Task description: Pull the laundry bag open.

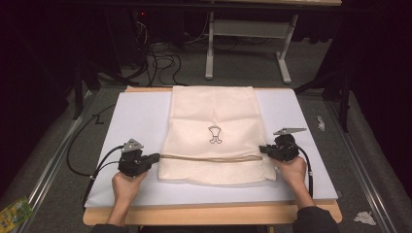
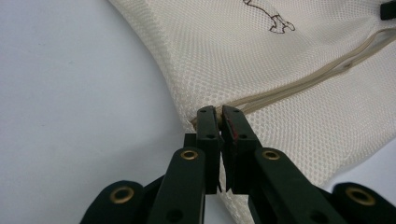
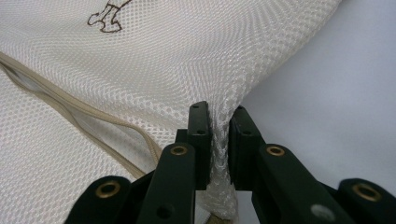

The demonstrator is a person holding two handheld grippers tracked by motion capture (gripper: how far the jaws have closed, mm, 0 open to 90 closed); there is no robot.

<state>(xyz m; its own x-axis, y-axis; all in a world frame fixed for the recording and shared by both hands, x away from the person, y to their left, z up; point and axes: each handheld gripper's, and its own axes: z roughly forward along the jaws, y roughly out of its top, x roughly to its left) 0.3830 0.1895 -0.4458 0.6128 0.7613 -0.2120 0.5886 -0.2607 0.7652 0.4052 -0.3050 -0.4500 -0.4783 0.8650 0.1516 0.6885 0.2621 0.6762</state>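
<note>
A cream mesh bag (image 1: 214, 116) lies flat on a white sheet (image 1: 136, 121), with a small dark printed figure (image 1: 215, 134) and a tan zipper (image 1: 209, 158) running across it. My left gripper (image 1: 156, 157) is at the bag's left edge. In the left gripper view it (image 2: 218, 112) is shut on the mesh (image 2: 280, 70) where the zipper (image 2: 317, 77) ends. My right gripper (image 1: 262, 149) is at the bag's right edge. In the right gripper view its jaws (image 3: 218, 112) stand slightly apart, with a bunched fold of mesh (image 3: 163, 60) loose between them.
The sheet covers a wooden table (image 1: 209, 214) whose front edge is near the person's forearms. Beyond the table stand a grey desk frame (image 1: 243, 29) and floor cables (image 1: 160, 58). Crumpled paper (image 1: 364, 217) lies on the floor at the right, and a green packet (image 1: 12, 213) at the lower left.
</note>
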